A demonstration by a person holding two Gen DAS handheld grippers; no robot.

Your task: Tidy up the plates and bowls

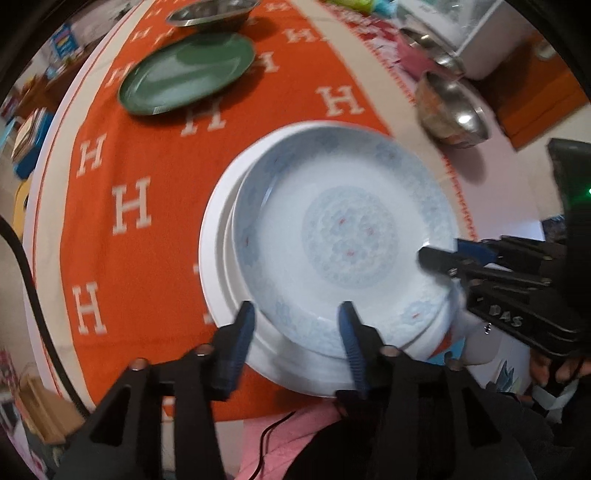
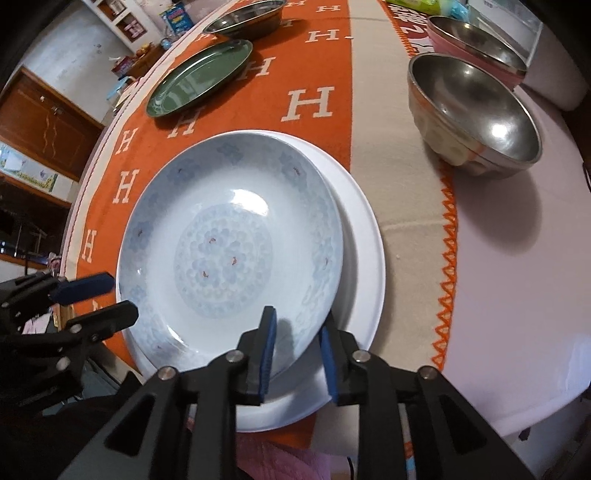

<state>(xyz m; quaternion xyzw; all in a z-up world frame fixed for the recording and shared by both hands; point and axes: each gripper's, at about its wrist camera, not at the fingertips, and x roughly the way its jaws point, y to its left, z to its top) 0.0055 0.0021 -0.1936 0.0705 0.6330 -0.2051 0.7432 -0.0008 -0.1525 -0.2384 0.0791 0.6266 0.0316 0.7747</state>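
A blue-patterned white plate (image 1: 343, 236) (image 2: 229, 236) lies on a larger plain white plate (image 1: 218, 269) (image 2: 364, 258) on the orange H-patterned cloth. My left gripper (image 1: 297, 314) is open, its jaws astride the plates' near rim; it also shows at the left in the right wrist view (image 2: 114, 295). My right gripper (image 2: 297, 332) straddles the patterned plate's rim with one pad inside and one outside, a gap showing; it enters from the right in the left wrist view (image 1: 439, 251). A green plate (image 1: 188, 72) (image 2: 201, 77) lies farther back.
A shallow steel dish (image 1: 210, 14) (image 2: 243, 20) sits behind the green plate. Stacked steel bowls (image 2: 476, 114) (image 1: 450, 110) stand to the right, with a pink-sided steel bowl (image 2: 476, 46) behind. The table edge is near me; a cabinet (image 2: 40, 122) stands far left.
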